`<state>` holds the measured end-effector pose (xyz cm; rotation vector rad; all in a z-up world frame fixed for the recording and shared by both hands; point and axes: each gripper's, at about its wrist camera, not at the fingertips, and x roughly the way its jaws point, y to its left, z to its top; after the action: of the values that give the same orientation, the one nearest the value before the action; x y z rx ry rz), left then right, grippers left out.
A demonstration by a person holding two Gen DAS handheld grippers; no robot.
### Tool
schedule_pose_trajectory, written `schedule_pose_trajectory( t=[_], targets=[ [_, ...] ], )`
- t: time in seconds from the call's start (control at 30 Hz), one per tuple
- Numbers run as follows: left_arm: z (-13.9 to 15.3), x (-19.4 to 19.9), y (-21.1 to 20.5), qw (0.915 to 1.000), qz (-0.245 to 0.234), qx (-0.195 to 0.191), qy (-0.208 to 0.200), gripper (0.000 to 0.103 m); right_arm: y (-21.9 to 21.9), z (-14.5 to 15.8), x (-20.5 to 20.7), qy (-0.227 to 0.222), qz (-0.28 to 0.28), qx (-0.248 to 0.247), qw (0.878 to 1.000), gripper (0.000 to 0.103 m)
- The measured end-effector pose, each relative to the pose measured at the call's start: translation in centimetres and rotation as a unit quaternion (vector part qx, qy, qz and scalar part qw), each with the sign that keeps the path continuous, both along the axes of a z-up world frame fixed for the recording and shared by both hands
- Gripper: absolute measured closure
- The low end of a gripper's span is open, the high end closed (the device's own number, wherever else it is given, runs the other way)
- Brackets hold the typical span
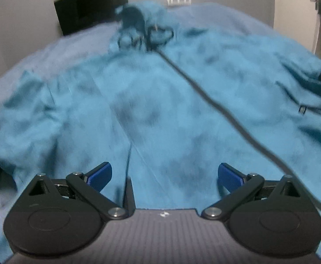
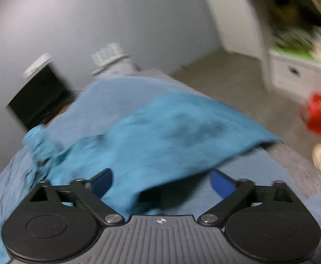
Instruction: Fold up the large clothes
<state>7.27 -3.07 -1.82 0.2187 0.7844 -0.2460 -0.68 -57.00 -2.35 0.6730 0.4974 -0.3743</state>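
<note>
Here, my left gripper (image 1: 164, 177) spread wide over mottled teal zip jacket (image 1: 160, 101), my right gripper (image 2: 161, 183) wide too, blurred sleeve perhaps between fingers, pale-blue bedsheet (image 1: 77, 50), grey walls.

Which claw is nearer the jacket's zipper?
Left. The left claw hangs open over the jacket front, the zipper running just to its right. The right claw is open around a jacket edge; no zipper shows there.
</note>
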Motion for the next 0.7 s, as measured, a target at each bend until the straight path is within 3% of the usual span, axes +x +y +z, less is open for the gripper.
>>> schedule_pose_trajectory(
  t=[0.17, 0.33, 0.4, 0.5, 0.7],
  targets=[
    [-1.9, 0.7, 1.4, 0.9987, 0.025, -0.032, 0.031, 0.0, -4.3, -4.9, -0.1, -0.004, -0.06, 0.132, 0.989, 0.029],
    [-2.5, 1.2, 1.7, 0.9971, 0.036, -0.052, 0.043, 0.0, -6.3, -8.1, 1.2, -0.038, -0.086, 0.192, 0.977, 0.031],
    [-2.6, 1.3, 1.5, 0.9971, 0.038, -0.052, 0.042, 0.0, -7.2, -9.1, 2.1, -0.054, -0.092, 0.216, 0.971, 0.038],
    [-2.7, 1.3, 1.5, 0.9971, 0.039, -0.051, 0.04, 0.0, -8.0, -9.7, 2.6, -0.072, -0.116, 0.215, 0.967, 0.048],
    [-3.0, 1.7, 1.6, 0.9967, 0.041, -0.055, 0.041, 0.0, -11.6, -11.3, 1.9, -0.115, -0.217, 0.192, 0.95, 0.049]
  ],
)
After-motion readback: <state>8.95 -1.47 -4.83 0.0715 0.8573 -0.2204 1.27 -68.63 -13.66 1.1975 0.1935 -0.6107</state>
